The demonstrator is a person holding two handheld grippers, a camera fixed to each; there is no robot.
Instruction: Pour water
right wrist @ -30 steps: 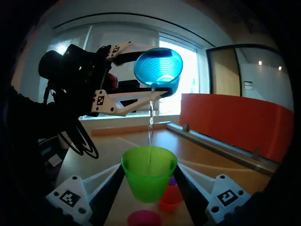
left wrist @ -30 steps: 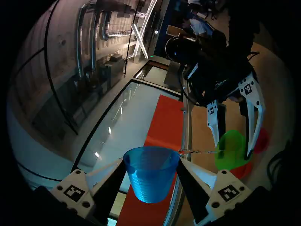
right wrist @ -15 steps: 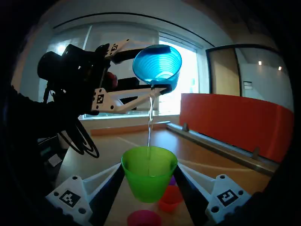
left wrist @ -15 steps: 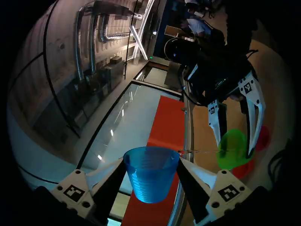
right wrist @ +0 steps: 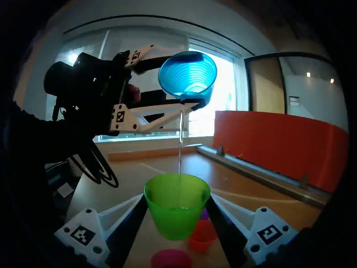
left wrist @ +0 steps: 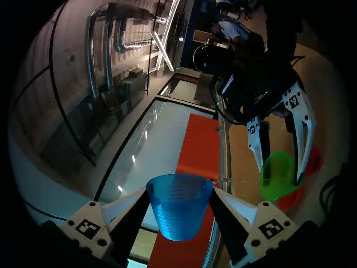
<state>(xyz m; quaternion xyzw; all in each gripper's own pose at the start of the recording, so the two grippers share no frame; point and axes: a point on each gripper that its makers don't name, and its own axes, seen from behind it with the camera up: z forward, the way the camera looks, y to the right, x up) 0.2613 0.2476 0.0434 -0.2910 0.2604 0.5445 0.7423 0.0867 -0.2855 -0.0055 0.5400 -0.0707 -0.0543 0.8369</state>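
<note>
We clamp the blue cup (right wrist: 187, 80) tipped in the left gripper (left wrist: 179, 190) above the right gripper (right wrist: 177, 196)'s clamped green cup (right wrist: 177, 216), catching the water stream (right wrist: 180, 143).

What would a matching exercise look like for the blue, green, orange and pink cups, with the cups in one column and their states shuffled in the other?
Things: 1 blue cup; 2 green cup; 3 orange cup; 4 pink cup.
States: A upright, catching the water stream; B on the table, partly hidden behind the green cup; C tipped, water running off its rim; D on the table, cut by the view's bottom edge.
Pairs: 1-C, 2-A, 3-B, 4-D.
</note>
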